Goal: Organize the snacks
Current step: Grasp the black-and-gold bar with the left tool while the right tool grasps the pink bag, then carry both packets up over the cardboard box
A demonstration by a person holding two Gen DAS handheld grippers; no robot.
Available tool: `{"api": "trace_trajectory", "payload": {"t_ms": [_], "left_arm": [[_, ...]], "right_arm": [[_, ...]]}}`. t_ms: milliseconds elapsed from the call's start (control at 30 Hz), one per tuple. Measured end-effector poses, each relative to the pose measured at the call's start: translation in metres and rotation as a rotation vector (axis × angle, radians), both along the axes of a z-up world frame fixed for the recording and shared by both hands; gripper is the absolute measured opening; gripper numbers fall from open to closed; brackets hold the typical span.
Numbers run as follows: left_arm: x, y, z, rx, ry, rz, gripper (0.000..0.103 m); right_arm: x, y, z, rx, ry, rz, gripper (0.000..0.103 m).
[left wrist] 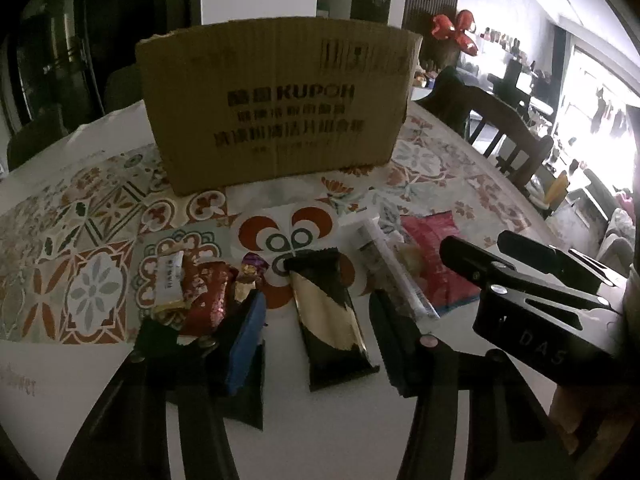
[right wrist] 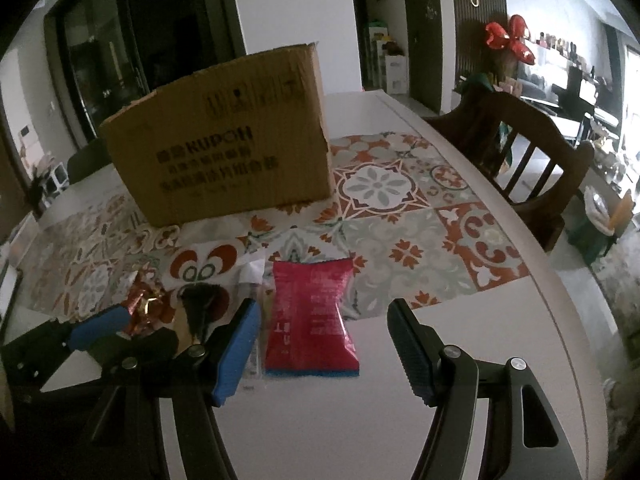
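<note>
Black-gold snack bar [left wrist: 332,312] lies flat btwn left gripper [left wrist: 320,340] jaws, pointing twd box [left wrist: 276,104].

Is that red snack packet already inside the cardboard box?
No, the red snack packet lies flat on the table in front of the cardboard box, apart from it.

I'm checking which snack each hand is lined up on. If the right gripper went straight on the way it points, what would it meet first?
Most likely the red snack packet: it lies flat on the table between the open fingers of the right gripper, nearer the left finger. Depth is hard to judge, so it may meet bare table just short of it.
</note>
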State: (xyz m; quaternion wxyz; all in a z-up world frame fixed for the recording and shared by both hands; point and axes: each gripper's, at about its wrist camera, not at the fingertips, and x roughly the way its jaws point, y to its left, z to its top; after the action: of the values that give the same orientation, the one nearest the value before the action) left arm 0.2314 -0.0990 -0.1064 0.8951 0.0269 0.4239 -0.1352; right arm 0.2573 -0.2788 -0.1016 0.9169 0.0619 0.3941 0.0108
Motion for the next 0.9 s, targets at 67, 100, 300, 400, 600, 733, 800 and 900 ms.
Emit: {"api": "trace_trajectory", "payload": {"t_ms": [67, 100, 300, 400, 600, 733, 800, 900], "left_arm": [[0.004, -0.001, -0.003, -0.002, 0.01, -0.004, 0.053], [0.005, -0.002, -0.005, -0.004, 0.017, -0.007, 0.053], [0.015, -0.004, -0.012, -0.002, 0.049, -0.004, 0.05], [0.017, -0.004, -0.015, -0.002, 0.064, -0.002, 0.047], [0.02, -0.002, -0.017, -0.008, 0.08, 0.0, 0.034], [0.021, -0.003, -0.018, -0.004, 0.071, -0.009, 0.032], [0.02, -0.004, -0.017, -0.005, 0.065, -0.013, 0.032], [0.02, -0.003, -0.015, -0.009, 0.061, -0.014, 0.031]], "right_arm": [[0.003, 0.0, -0.003, 0.004, 0.009, 0.002, 0.067], [0.005, 0.001, -0.004, 0.005, 0.014, 0.001, 0.067], [0.011, 0.004, -0.01, 0.001, 0.026, 0.013, 0.066], [0.015, 0.004, -0.013, 0.003, 0.038, 0.016, 0.061], [0.019, 0.007, -0.019, -0.004, 0.056, 0.026, 0.05], [0.016, 0.009, -0.02, -0.023, 0.052, 0.036, 0.047], [0.015, 0.009, -0.02, -0.015, 0.055, 0.035, 0.044], [0.012, 0.007, -0.02, -0.015, 0.054, 0.03, 0.043]]}}
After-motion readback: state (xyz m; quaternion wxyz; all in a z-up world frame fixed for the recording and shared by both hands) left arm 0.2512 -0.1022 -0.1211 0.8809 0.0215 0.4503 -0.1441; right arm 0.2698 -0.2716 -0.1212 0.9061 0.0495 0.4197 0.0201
